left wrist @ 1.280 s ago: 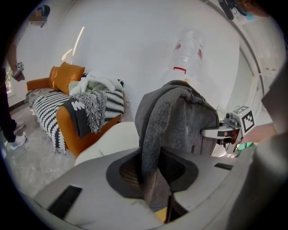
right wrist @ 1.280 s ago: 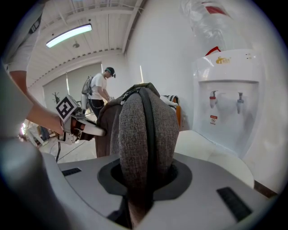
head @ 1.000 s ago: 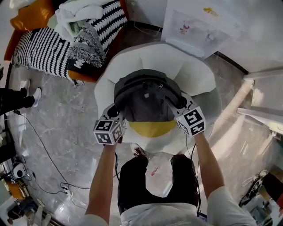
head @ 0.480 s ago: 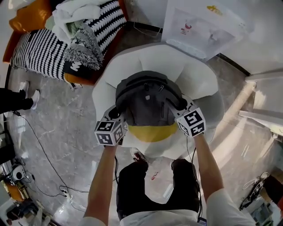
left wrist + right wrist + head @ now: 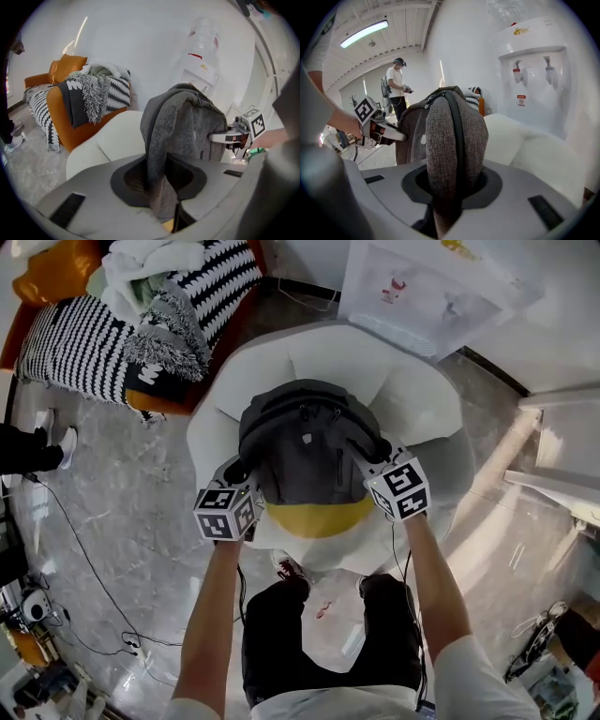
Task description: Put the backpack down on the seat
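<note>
Clenching on a fold of grey fabric at the side of the backpack [image 5: 305, 442], the left hand-held gripper [image 5: 240, 471] is holding it; the right hand-held gripper [image 5: 371, 454] is grasping a padded shoulder strap [image 5: 450, 136]; the backpack is standing upright over the white seat [image 5: 412, 395], in front of its backrest; whether it is resting on it I cannot tell; a water dispenser [image 5: 422, 292] is standing behind the seat.
</note>
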